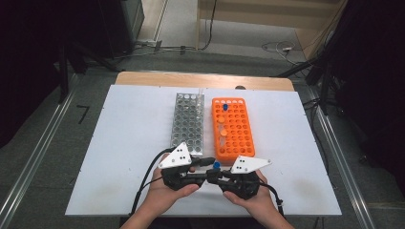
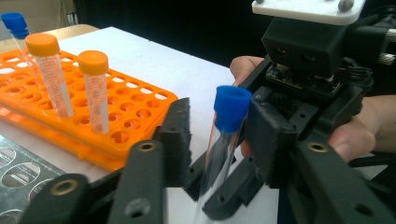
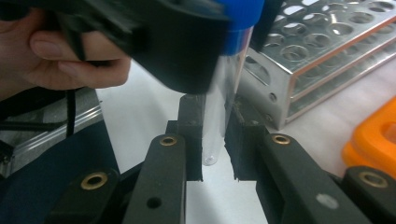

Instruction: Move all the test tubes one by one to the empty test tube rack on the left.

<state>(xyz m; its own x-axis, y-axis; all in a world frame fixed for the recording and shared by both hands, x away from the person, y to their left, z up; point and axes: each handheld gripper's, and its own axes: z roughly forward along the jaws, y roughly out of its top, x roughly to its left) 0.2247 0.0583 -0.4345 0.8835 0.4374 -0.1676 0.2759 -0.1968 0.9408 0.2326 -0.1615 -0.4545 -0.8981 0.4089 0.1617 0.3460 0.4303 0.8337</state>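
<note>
Blue-capped clear tube point(image 2: 224, 140) held upright between both grippers, near the orange rack point(image 1: 233, 129); right gripper point(image 3: 217, 144) clamped on its lower end; left gripper point(image 2: 215, 135) around the upper part, contact unclear; probably handed over for regripping; metal rack point(image 1: 187, 123) alongside.

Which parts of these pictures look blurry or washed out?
High view: the white table sheet glares and the surroundings go dark. Left gripper view: the clear blue-capped plastic tube is soft. Right gripper view: the silver metal rack and orange plastic rack blur.
</note>
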